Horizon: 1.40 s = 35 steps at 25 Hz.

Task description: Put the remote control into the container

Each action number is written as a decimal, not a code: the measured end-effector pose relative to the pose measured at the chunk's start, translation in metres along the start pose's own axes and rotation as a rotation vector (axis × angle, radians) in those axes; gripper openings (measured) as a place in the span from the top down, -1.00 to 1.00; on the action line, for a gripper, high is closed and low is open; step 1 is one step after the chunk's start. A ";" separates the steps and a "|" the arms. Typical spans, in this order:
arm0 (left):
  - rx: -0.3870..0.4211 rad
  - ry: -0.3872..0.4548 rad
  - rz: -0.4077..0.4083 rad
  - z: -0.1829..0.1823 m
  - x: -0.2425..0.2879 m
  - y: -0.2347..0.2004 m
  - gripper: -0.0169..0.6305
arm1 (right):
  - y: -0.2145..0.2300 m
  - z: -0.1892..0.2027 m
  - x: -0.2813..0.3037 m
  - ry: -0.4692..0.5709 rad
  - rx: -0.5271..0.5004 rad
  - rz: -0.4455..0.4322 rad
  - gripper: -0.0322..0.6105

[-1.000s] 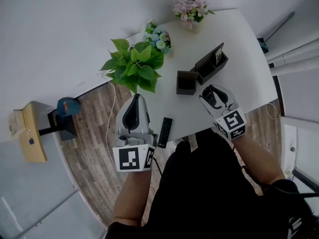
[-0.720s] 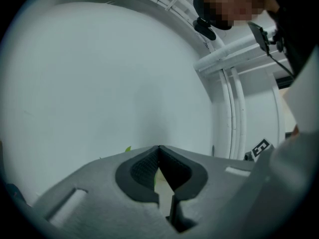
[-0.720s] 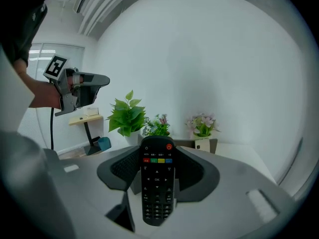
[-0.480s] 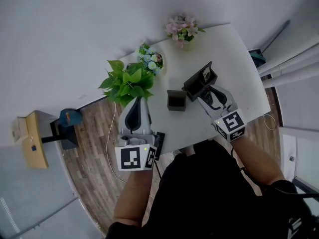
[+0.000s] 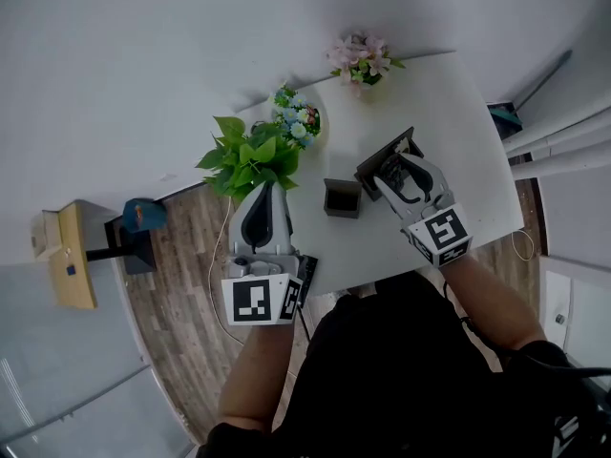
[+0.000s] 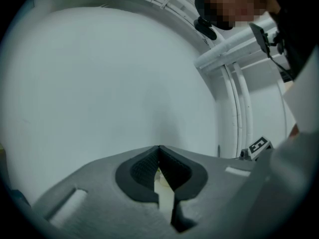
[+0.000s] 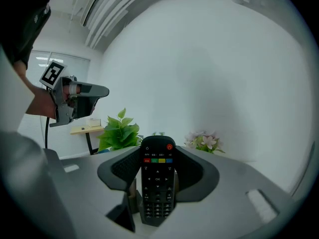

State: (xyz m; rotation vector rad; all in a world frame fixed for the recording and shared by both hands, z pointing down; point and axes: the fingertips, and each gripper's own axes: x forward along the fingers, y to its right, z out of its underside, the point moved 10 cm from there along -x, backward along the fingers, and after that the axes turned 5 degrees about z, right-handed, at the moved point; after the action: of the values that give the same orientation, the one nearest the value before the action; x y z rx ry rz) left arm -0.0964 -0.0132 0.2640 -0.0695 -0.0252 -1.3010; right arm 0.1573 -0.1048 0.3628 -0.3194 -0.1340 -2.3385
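A black remote control (image 7: 157,183) with coloured buttons stands upright between the jaws of my right gripper (image 7: 157,152), which is shut on it. In the head view my right gripper (image 5: 393,172) hovers at the near end of the long dark container (image 5: 382,163) on the white table (image 5: 449,113). A small square dark box (image 5: 342,198) stands just left of it. My left gripper (image 5: 264,191) is held above the table's left front edge, pointing at a bare white wall, jaws shut and empty (image 6: 159,151).
A second black remote (image 5: 307,277) lies at the table's front edge, partly behind my left gripper's marker cube. A leafy green plant (image 5: 246,160), a blue flower pot (image 5: 298,122) and pink flowers (image 5: 361,57) line the table's far side. Wooden floor lies left.
Both grippers have risen. My right gripper has carried the remote forward, from short of the long container to its near end. The left gripper has lifted away from the remote on the table.
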 end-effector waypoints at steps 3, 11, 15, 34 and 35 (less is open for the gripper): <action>0.006 -0.010 -0.017 -0.001 0.001 -0.001 0.95 | 0.001 -0.001 0.007 0.011 0.000 -0.018 0.23; 0.019 -0.027 -0.050 -0.001 0.004 -0.006 0.95 | 0.004 -0.006 0.020 0.063 -0.003 -0.035 0.23; 0.016 -0.033 -0.060 0.001 0.008 -0.006 0.95 | 0.005 -0.005 0.026 0.081 0.001 -0.040 0.23; -0.001 -0.102 -0.086 0.025 0.015 -0.009 0.95 | 0.005 0.047 0.038 -0.002 0.025 -0.024 0.23; -0.004 -0.108 -0.085 0.027 0.015 -0.008 0.95 | 0.005 0.050 0.038 -0.011 0.025 -0.024 0.24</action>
State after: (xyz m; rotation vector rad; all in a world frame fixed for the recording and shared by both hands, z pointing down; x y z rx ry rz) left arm -0.1001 -0.0276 0.2925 -0.1429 -0.1191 -1.3814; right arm 0.1444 -0.1244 0.4216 -0.3204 -0.1738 -2.3572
